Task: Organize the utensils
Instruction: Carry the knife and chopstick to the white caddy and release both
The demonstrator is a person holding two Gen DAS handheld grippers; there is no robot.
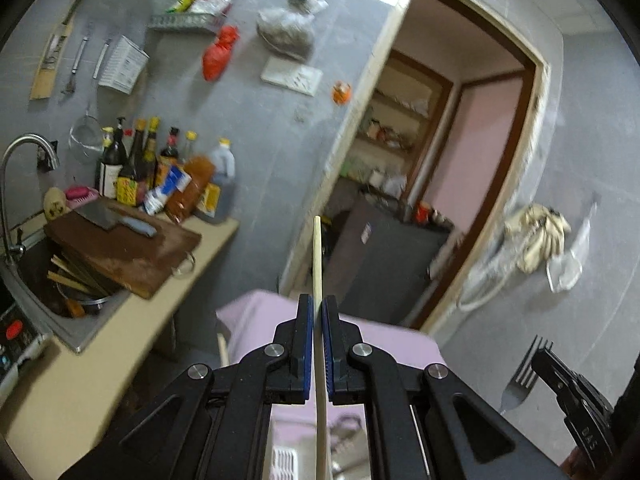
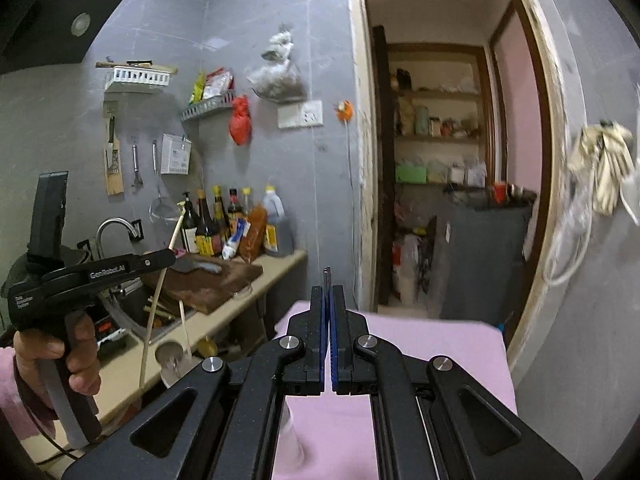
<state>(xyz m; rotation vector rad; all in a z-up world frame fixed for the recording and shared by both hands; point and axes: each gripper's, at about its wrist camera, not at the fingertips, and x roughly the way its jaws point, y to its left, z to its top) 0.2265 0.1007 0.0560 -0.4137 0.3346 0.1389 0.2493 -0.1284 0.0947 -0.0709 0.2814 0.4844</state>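
In the left wrist view my left gripper [image 1: 318,304] is shut on a pale wooden chopstick [image 1: 317,256], which sticks up well past the fingertips and runs back down between the pads. At the lower right my right gripper [image 1: 538,360] holds a metal fork [image 1: 518,390], tines up. In the right wrist view my right gripper [image 2: 328,292] is shut, with the fork [image 2: 327,274] showing only as a thin dark edge above the tips. At the left a hand holds the left gripper [image 2: 172,256], and the chopstick [image 2: 158,296] slants through it. Both are above a pink-covered table [image 2: 440,344].
A counter [image 1: 80,368] on the left carries a sink [image 1: 48,300] with chopsticks in it, a cutting board [image 1: 132,252] with a cleaver, and several sauce bottles [image 1: 136,168]. An open doorway [image 1: 440,160] lies ahead. A white basket [image 1: 284,460] shows below the left gripper.
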